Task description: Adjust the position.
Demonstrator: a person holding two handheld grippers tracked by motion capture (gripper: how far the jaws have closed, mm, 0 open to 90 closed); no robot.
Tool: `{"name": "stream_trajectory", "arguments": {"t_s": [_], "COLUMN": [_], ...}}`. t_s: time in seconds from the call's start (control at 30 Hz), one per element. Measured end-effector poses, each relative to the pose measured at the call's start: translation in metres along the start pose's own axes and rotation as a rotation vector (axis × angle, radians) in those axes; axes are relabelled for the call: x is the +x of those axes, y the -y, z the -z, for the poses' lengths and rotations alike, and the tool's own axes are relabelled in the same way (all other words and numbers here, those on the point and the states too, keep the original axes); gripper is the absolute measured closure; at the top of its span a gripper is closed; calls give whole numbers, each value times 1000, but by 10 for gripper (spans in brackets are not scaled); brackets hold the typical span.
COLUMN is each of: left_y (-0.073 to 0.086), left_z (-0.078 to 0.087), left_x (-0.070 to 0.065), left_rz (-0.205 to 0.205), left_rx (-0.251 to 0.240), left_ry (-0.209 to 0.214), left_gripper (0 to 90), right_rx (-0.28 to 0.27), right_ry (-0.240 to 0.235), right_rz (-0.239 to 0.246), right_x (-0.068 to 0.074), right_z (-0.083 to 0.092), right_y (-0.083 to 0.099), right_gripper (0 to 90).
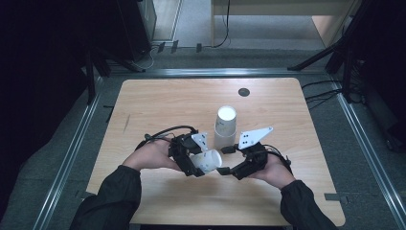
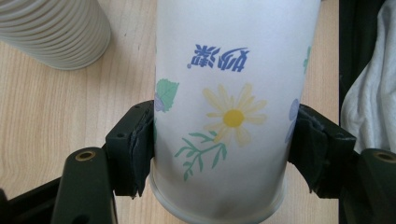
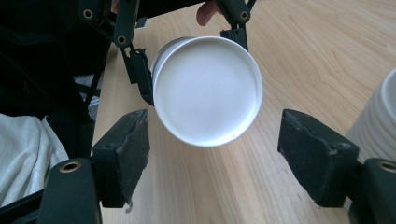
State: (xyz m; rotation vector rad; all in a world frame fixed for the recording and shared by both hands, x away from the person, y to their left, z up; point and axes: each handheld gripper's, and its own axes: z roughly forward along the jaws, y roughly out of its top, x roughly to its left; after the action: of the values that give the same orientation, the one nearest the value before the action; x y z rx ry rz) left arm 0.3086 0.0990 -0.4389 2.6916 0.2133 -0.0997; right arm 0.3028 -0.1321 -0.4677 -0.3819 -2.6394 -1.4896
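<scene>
Paper cup (image 1: 207, 160), lying sideways at lower centre, is clamped in the left gripper (image 1: 198, 165) jaws. Right gripper (image 1: 225, 170) faces its base, jaws apart and touching nothing; a cup stack (image 1: 225, 127) stands behind on the surface (image 1: 158, 103)

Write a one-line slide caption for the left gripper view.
Left gripper clamps a flower-printed paper cup between its jaws above the wooden table, beside a ribbed stack of cups.
</scene>
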Motion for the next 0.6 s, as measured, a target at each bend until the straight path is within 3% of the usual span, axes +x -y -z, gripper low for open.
{"name": "stream_trajectory", "arguments": {"t_s": [0.17,0.27,0.6], "left_y": [-2,-3,-5], "left_z": [0,-1,-4], "left_x": [-1,0,1], "left_rz": [-11,-29,-53], "left_rx": [21,29,55], "left_ry": [-13,-42,-36], "left_gripper": [292,292,291], "right_rx": [2,16,12], "right_ry": [-21,-29,-39], "right_rz": [19,25,28], "right_x": [0,-1,-4], "right_z": [-9,-14,-24], "right_y": [-5,-8,-13], "right_gripper": [253,251,251]}}
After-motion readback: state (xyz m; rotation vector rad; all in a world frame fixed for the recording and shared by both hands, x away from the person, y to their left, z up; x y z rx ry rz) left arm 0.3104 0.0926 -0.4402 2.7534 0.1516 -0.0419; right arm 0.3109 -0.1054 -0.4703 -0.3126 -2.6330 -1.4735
